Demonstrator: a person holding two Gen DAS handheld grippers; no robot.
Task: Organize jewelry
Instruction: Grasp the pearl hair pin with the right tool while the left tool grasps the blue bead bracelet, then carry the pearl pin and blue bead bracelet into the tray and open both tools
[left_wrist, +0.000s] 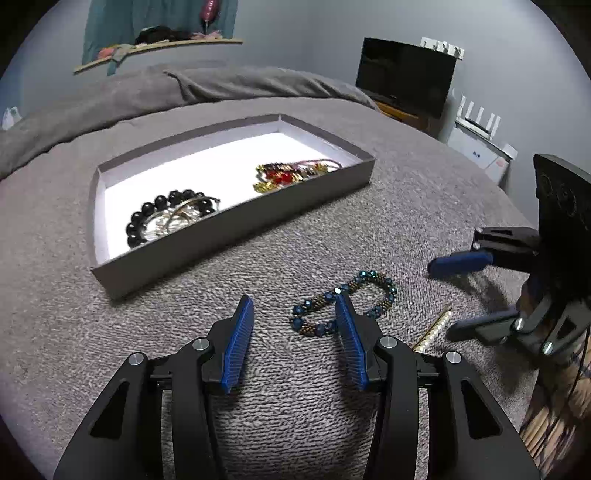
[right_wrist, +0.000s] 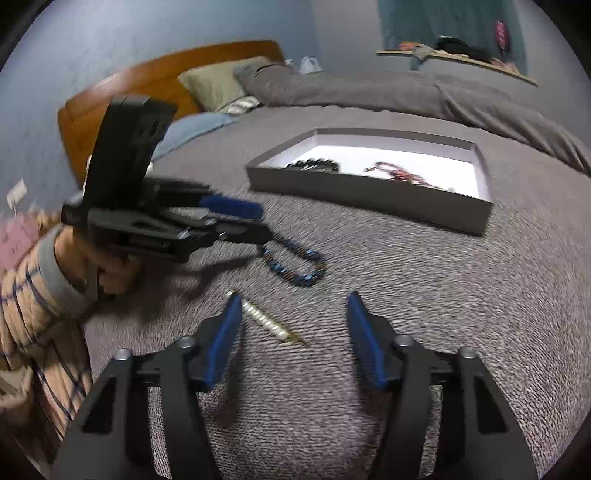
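A blue beaded bracelet (left_wrist: 345, 308) lies on the grey bed cover, just right of my open, empty left gripper (left_wrist: 293, 306); the right finger overlaps its near edge. It also shows in the right wrist view (right_wrist: 295, 264). A pearl hair clip (left_wrist: 434, 330) lies to its right, and sits between the fingers of my open right gripper (right_wrist: 291, 306) as a pale strip (right_wrist: 267, 323). The grey tray (left_wrist: 236, 229) holds a black bead bracelet (left_wrist: 166, 214) with silver bangles and a red-gold piece (left_wrist: 291, 175).
The tray (right_wrist: 373, 199) stands further up the bed. The right gripper (left_wrist: 461, 291) shows at the right of the left wrist view; the left gripper (right_wrist: 236, 218) and the hand holding it show at the left of the right wrist view. Pillows and headboard lie behind.
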